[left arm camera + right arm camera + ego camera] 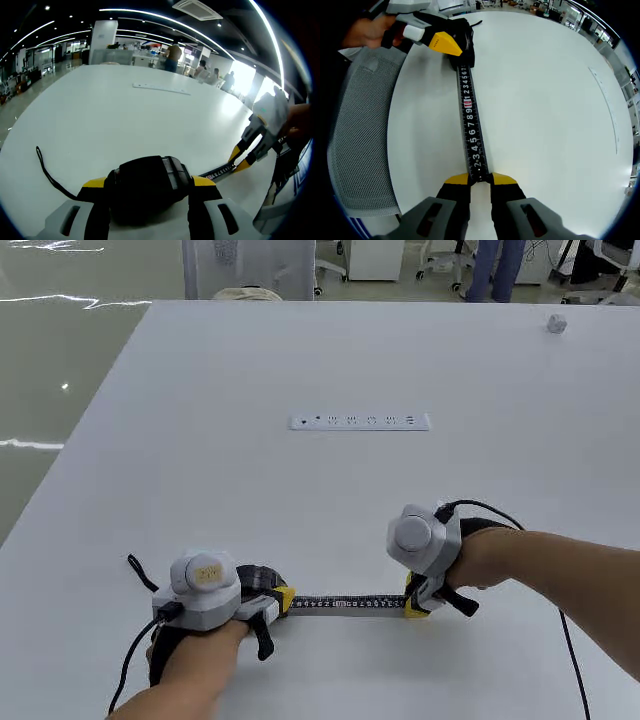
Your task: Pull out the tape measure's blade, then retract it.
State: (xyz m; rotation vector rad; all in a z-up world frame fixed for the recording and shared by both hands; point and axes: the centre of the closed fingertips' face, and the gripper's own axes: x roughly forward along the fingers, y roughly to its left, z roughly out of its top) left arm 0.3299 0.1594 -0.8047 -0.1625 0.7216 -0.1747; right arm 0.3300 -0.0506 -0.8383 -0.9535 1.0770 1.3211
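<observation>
My left gripper (150, 187) is shut on the black tape measure case (149, 187), which rests on the white table (300, 500); the case (262, 582) lies at the front left in the head view. Its black blade (345, 601) with white numbers runs right from the case to my right gripper (418, 600). My right gripper (480, 177) is shut on the blade's end (478, 167), the blade (469, 110) stretching away to the case (460, 37). A black wrist strap (50, 175) trails left from the case.
A white power strip (360, 422) lies flat mid-table beyond the grippers. A small pale object (556, 324) sits at the far right. A grey mesh chair back (362, 135) stands by the table's near edge. Black cables (570, 640) hang from both grippers.
</observation>
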